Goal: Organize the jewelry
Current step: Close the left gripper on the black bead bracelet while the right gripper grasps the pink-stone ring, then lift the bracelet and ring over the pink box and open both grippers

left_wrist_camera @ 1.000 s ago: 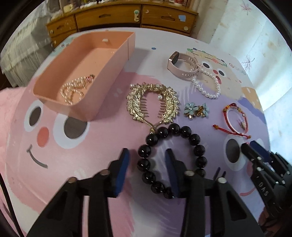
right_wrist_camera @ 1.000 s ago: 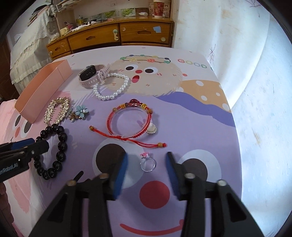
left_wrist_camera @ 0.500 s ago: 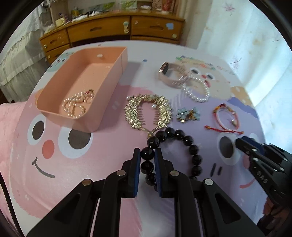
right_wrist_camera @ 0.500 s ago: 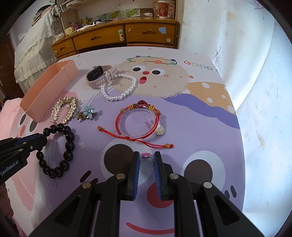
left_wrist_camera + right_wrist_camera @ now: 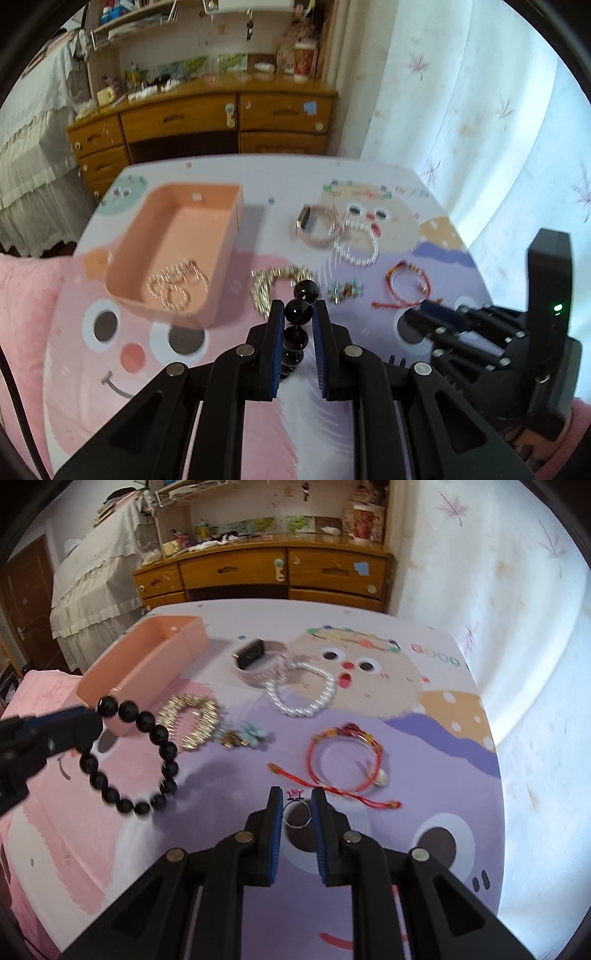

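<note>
Left tool (image 5: 298, 314) pinches one bead of the heavy, slippery black bead bracelet (image 5: 136, 753); loop dangles. Right tool (image 5: 297, 806) pinches the light silver ring (image 5: 296, 814) across its band.

a bright bedroom corner

daylight is glowing through a pale floral curtain (image 5: 517, 627). a honey-brown wooden drawer desk (image 5: 207, 122) is standing against the far wall beneath a cluttered shelf (image 5: 258, 524), and a white lace-edged cloth (image 5: 96, 590) is draping over furniture beside it.
</note>
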